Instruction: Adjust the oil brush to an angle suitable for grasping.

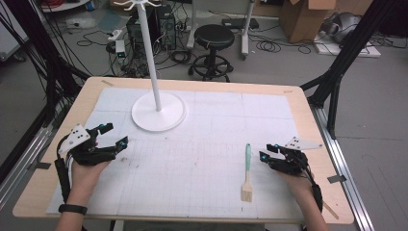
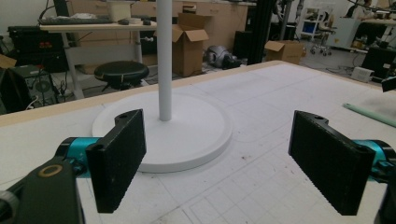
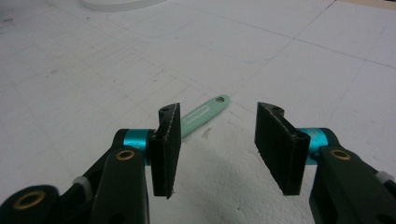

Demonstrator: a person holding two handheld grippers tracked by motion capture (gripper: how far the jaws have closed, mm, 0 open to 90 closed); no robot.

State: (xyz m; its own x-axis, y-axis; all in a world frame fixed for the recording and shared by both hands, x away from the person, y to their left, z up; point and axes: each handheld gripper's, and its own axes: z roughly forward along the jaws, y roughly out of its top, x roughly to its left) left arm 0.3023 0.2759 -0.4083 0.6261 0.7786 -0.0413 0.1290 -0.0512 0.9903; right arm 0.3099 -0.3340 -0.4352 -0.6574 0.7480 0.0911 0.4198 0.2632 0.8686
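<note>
Item one, at the left of the table: the left gripper (image 1: 111, 135), black with teal collars and a grey three-cornered plate on top, held in the person's left hand (image 1: 86, 174) low over the white gridded mat (image 1: 202, 159); its jaws stand wide apart with nothing between them, and in the left gripper view they frame the stand beyond. Item two, rear left of centre: a white hanging stand with a round flat base (image 1: 159, 112), a slim upright pole (image 1: 150, 53) and short hooks at the top, resting on the mat, well apart from both grippers. Item three, right of centre: a basting brush with a mint-green plastic handle and pale straw-coloured bristles (image 1: 248, 172), lying flat on the mat, the handle's holed end pointing away from the person and the bristles toward the near edge. Item four, at the right: the right gripper (image 1: 269, 151), same make, jaws parted and empty, just beside the brush handle's far half; in the right gripper view the handle (image 3: 205, 113) lies just beyond the left jaw, not between the two. Step in hand, as judged: approach to pick up the brush, not yet gripped. Next move calls for shifting the right gripper leftward until the handle sits between the pads, lowering, then closing; hanging by the handle's hole on the stand seems the likely aim.
</note>
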